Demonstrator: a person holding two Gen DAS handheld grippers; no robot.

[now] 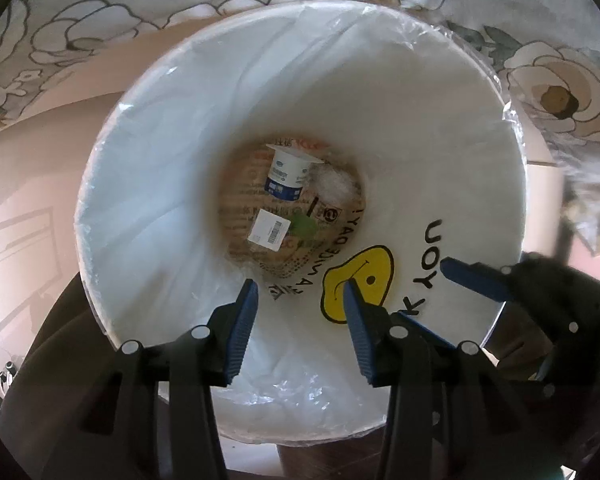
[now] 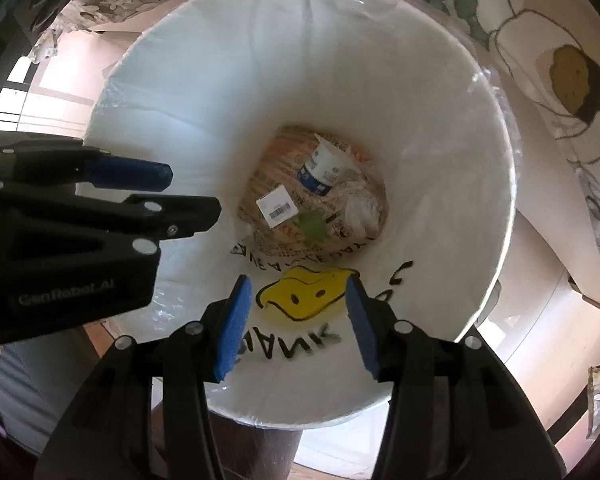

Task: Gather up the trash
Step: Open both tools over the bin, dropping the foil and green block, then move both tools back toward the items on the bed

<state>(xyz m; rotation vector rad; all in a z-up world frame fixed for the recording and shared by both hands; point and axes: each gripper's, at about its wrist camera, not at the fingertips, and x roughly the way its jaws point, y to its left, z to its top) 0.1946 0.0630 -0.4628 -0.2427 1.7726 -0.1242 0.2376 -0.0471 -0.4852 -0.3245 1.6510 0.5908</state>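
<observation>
bin: white trash bin lined with a clear bag, seen from right above in both wrist views — mouth wide, walls tapering down to a small floor
surroundings: floral cloth drapes just past the far rim; pale floor on the other sides
liner print: yellow smiley with black lettering on the near wall, under both grippers
left gripper: left gripper points down into the mouth, jaws apart, nothing between the blue pads
right gripper: right gripper just beside it, also over the mouth, jaws apart and empty
trash: at the bottom lie a brown printed wrapper, a yogurt cup on its side, crumpled clear plastic, a barcode label, a green scrap
progress: 5 pieces already in — both tools empty, so this drop looks done; whether more trash waits outside cannot be told
clearance: the near rim sits close under both tools; plenty of open room straight up, cloth crowds the far side
</observation>
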